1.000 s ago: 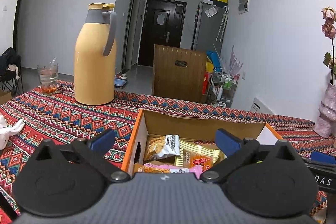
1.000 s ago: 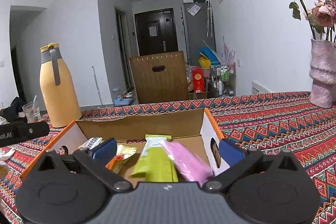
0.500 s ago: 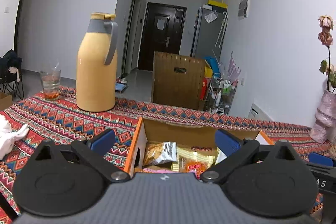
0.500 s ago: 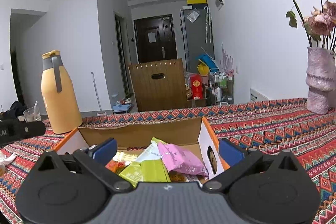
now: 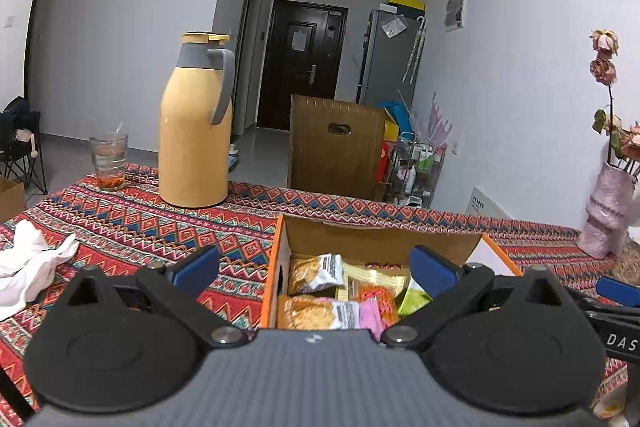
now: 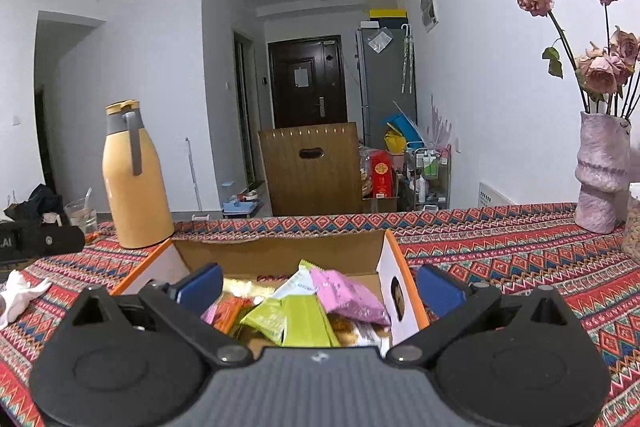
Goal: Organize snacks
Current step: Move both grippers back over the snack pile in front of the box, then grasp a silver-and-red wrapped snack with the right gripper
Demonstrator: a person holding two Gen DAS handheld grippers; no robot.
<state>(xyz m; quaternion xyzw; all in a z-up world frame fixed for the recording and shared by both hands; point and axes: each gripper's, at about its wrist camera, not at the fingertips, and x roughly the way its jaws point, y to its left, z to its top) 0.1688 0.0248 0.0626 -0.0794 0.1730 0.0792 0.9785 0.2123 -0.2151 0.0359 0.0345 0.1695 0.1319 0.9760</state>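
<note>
Both the left gripper [image 5: 314,269] and right gripper [image 6: 318,285] hang empty with jaws spread wide, the snacks [image 6: 304,311] already piled in the cardboard box [image 6: 276,253] just ahead between them, so little seems left

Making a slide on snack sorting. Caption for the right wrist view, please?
Open right gripper poised over a cardboard box of mixed snack packets on a patterned tablecloth.
</note>
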